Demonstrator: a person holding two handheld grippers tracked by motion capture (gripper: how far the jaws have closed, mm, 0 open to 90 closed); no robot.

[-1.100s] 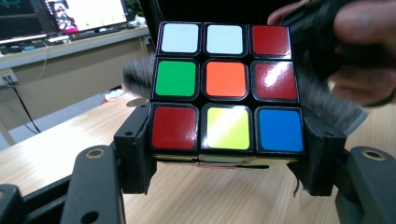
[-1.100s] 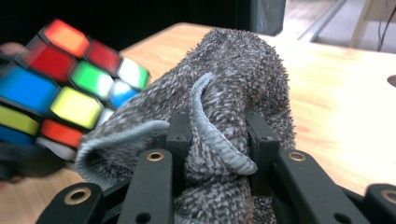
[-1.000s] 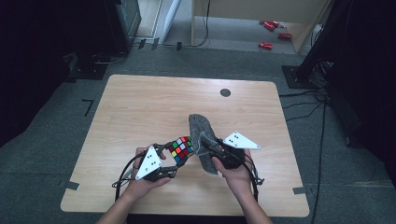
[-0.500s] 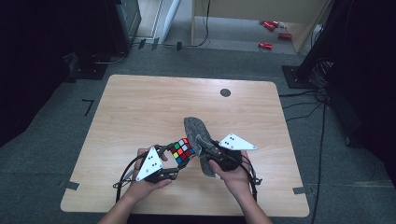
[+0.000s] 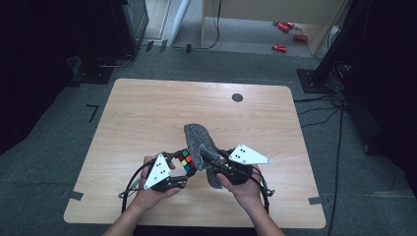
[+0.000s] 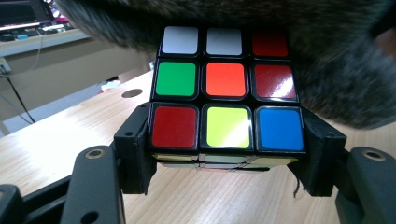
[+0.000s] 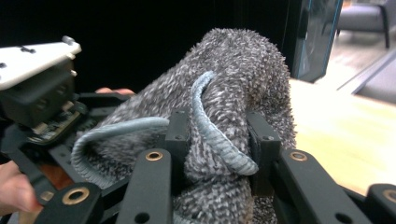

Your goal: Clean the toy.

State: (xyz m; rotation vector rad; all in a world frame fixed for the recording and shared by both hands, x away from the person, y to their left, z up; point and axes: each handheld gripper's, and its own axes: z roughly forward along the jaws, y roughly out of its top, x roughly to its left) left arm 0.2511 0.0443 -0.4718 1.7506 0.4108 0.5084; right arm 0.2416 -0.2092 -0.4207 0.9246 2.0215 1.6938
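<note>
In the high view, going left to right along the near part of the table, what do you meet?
left gripper → puzzle cube → grey cloth → right gripper's grey three-cornered plate

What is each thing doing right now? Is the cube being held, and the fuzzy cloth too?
Puzzle cube: scrambled, held above the table, clamped between the jaws.
Left gripper: shut on the puzzle cube.
Grey cloth: bunched up, lifted, draped against the cube's top.
Right gripper: shut on the grey cloth.
Table: flat, bare wood, a small dark round mark near its far edge.
</note>
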